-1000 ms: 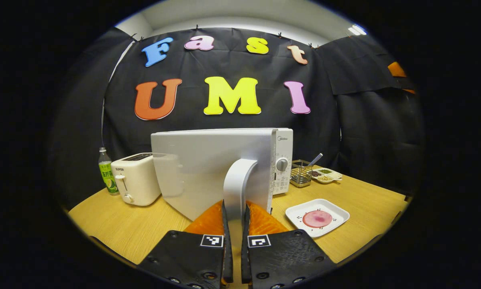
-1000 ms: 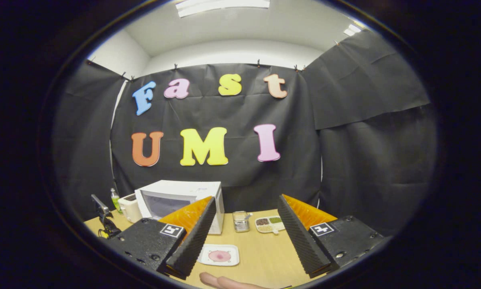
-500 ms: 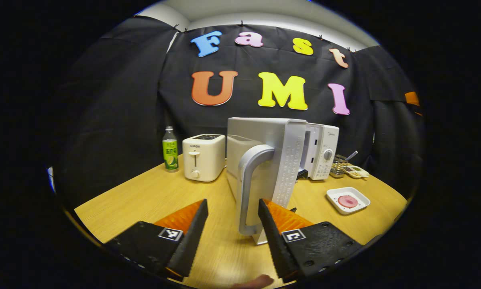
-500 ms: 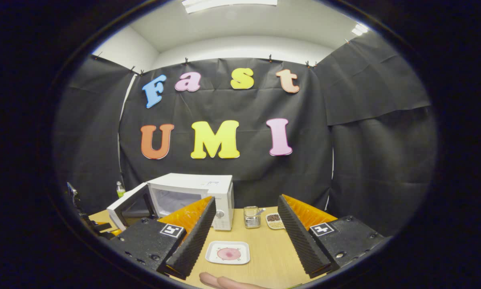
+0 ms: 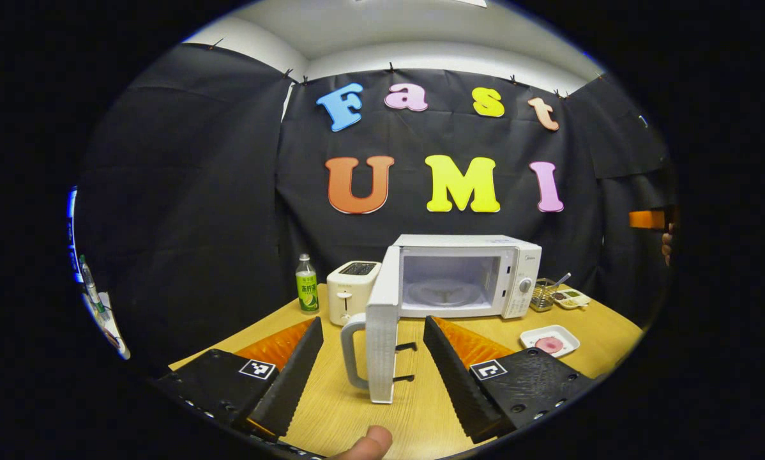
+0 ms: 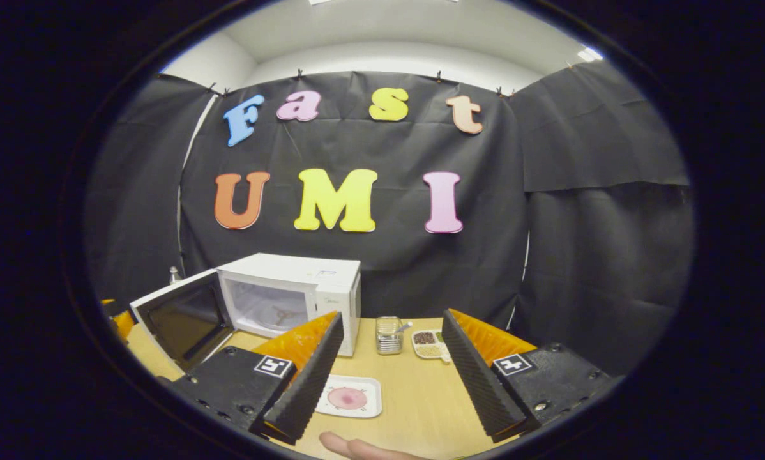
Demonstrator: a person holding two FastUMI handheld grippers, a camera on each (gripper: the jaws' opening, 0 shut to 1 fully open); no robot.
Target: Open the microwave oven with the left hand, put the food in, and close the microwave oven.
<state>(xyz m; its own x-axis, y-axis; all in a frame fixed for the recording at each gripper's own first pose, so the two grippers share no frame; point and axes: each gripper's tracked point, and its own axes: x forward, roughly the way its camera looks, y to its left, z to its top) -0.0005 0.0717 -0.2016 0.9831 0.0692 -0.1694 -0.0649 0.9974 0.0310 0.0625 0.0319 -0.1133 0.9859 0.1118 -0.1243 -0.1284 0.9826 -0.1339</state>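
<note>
The table (image 5: 331, 409) carries a microwave (image 5: 462, 276) along its back edge, door (image 5: 381, 326) swung wide open. The plate (image 6: 350, 397) of food (image 6: 347, 398) lies toward the front edge. The left gripper (image 5: 373, 377) and right gripper (image 6: 389, 370) are both spread wide, grasping nothing.

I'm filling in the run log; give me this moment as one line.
stage: door open, food not yet loaded | microwave door: swung wide | left gripper: open, off handle | right gripper: open | food plate: on table
</note>
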